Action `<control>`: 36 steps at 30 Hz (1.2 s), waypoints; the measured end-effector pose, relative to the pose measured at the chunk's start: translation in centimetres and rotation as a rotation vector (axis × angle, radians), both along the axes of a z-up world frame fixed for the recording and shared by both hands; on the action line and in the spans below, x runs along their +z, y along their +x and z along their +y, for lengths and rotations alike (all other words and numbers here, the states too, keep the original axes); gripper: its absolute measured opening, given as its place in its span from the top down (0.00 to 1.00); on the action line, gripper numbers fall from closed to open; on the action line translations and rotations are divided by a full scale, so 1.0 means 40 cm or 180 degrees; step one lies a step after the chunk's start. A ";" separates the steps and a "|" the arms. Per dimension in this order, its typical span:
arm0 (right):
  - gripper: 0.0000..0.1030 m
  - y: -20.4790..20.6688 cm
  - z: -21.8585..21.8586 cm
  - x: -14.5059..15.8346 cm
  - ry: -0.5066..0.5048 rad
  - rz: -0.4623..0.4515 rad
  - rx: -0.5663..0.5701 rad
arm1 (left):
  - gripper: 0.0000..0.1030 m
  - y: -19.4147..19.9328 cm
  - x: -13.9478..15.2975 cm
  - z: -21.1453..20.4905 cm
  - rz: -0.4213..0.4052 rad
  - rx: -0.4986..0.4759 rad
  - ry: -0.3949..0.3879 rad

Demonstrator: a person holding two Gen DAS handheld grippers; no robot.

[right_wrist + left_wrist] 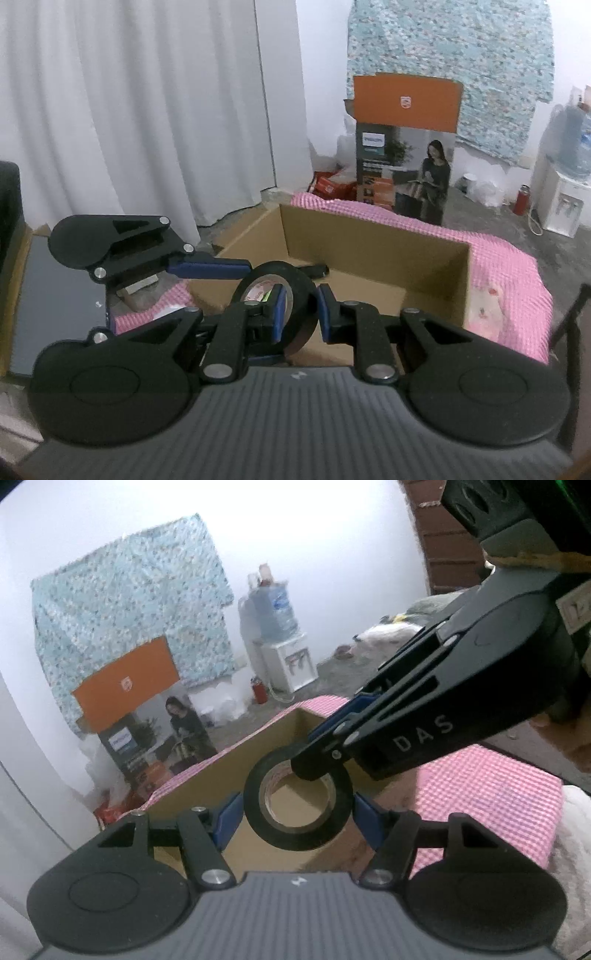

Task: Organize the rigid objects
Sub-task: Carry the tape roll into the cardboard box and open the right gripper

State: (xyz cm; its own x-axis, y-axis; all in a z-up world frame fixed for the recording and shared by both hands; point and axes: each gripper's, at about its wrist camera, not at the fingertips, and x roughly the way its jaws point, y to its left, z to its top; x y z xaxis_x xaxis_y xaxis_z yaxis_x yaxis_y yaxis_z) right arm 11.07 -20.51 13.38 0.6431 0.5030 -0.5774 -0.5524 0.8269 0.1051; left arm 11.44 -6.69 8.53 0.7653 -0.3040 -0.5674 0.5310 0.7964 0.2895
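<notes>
A black roll of tape hangs over the open cardboard box. My right gripper comes in from the upper right and pinches the roll's rim, one finger through its hole. My left gripper is open, its blue pads on either side of the roll, apart from it. In the right wrist view my right gripper is shut on the tape roll, and the left gripper's finger reaches in from the left. The box lies just beyond.
The box sits on a pink checked cloth. Behind stand an orange-topped product carton, a water dispenser, white curtains and a floral sheet. A dark panel lies at the left.
</notes>
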 end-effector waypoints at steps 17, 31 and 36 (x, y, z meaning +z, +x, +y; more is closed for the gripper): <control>0.83 0.427 0.096 -0.208 0.0378 0.1624 0.0171 | 0.36 0.365 -0.185 0.109 0.1625 0.0342 0.0174; 0.81 0.505 0.103 -0.298 0.0639 0.2055 0.0168 | 0.50 0.409 -0.193 0.114 0.1873 0.0405 0.0164; 0.79 0.510 0.064 -0.275 0.0534 0.1895 0.0010 | 0.42 0.377 -0.158 0.121 0.1746 0.0383 0.0030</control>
State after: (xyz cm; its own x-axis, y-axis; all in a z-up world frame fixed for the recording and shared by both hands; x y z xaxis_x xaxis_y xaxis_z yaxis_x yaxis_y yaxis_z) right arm 31.46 -17.96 2.37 0.2333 0.6195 -0.7496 -0.3613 0.7709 0.5246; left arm 26.50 -1.85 2.21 0.3862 -0.2257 -0.8944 0.5113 0.8594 0.0040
